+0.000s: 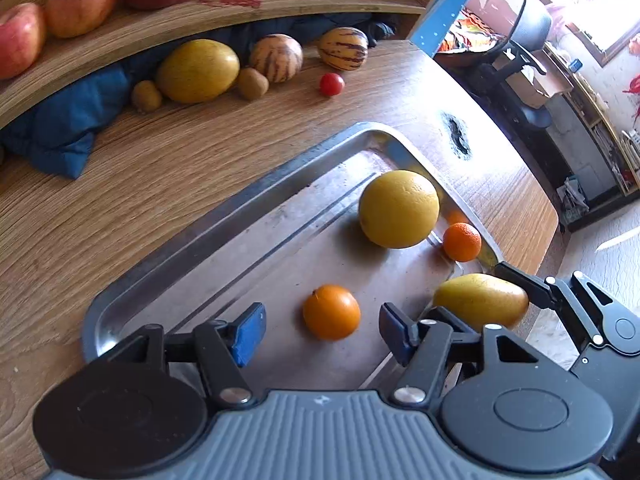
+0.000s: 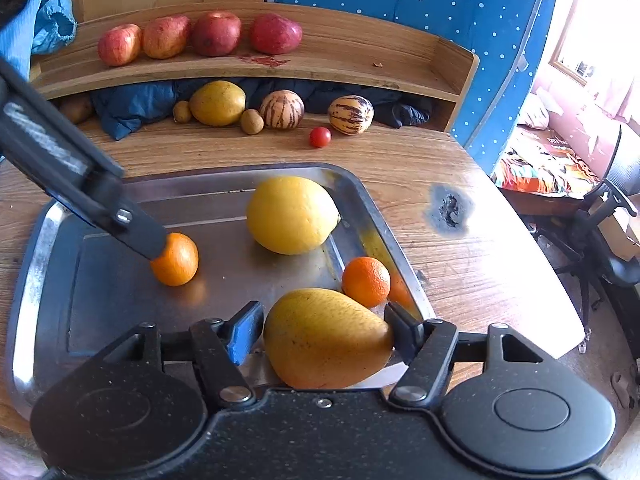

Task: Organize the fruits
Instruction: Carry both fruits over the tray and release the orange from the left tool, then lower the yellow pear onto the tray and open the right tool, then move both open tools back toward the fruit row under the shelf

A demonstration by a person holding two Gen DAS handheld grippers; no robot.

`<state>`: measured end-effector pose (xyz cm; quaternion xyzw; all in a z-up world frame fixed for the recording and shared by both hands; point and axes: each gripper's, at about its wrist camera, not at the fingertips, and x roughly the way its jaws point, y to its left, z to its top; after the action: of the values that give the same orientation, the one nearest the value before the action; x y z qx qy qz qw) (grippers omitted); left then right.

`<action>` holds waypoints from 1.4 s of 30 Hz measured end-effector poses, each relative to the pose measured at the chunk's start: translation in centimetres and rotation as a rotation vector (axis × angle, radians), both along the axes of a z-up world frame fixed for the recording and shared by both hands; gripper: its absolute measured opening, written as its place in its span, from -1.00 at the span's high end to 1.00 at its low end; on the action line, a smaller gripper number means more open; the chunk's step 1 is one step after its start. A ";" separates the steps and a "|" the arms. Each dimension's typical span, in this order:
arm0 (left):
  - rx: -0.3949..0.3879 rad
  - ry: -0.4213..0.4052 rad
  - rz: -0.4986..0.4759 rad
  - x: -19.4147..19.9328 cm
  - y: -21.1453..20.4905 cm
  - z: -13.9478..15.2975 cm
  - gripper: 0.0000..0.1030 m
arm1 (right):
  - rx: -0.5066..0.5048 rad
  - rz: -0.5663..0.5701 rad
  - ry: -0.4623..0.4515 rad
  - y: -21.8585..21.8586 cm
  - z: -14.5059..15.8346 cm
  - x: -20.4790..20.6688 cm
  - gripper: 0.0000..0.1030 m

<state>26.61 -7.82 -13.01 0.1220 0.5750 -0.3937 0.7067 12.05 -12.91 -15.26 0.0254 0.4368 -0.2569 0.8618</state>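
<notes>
left wrist view first: your left gripper [image 1: 322, 330] hangs over the metal tray [image 1: 224, 216], jaws well apart, and the small orange [image 1: 331, 312] sits on the tray floor between the blue pads with clear gaps on both sides, so nothing is gripped. further up the tray lies the big yellow citrus [image 1: 399, 209], with a little mandarin [image 1: 462, 242] just beside it against the far rim. at the right edge the yellow mango [image 1: 482, 300] shows with your right gripper's finger touching its end. beyond the tray, on the wooden table [image 1: 160, 168], there's a cherry tomato [image 1: 331, 84] and two striped melons [image 1: 276, 57].

now the right wrist view: your right gripper [image 2: 324, 336] straddles the yellow mango, which lies on the near part of the tray. the right pad sits at the mango's narrow end; the left pad stands just off its side, so you're loose on it, not clamped. the mandarin rests just behind the mango. on the shelf [image 2: 340, 60] at the back, four red apples [image 2: 216, 34] sit in a row.
</notes>
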 end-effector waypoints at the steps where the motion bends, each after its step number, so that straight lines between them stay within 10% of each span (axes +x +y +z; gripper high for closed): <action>1: -0.003 -0.002 0.005 0.1 0.3 0.2 -0.41 | 0.000 -0.002 -0.002 0.0 0.0 0.0 -0.45; 13: 0.036 -0.044 0.019 0.4 5.2 2.1 -0.82 | -0.023 0.021 -0.006 1.5 1.7 -0.1 -0.92; 26: 0.191 -0.096 -0.053 -0.3 10.3 1.9 -0.92 | 0.090 0.124 0.244 3.2 3.3 0.6 -0.93; 42: 0.203 -0.059 -0.020 1.3 10.4 1.6 -0.97 | 0.066 0.269 0.262 3.5 4.7 5.0 -0.93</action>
<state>27.88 2.62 -11.38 0.2105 0.5898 -0.3367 0.7032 17.03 -9.36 -10.58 -0.0388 0.5530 -0.1258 0.8227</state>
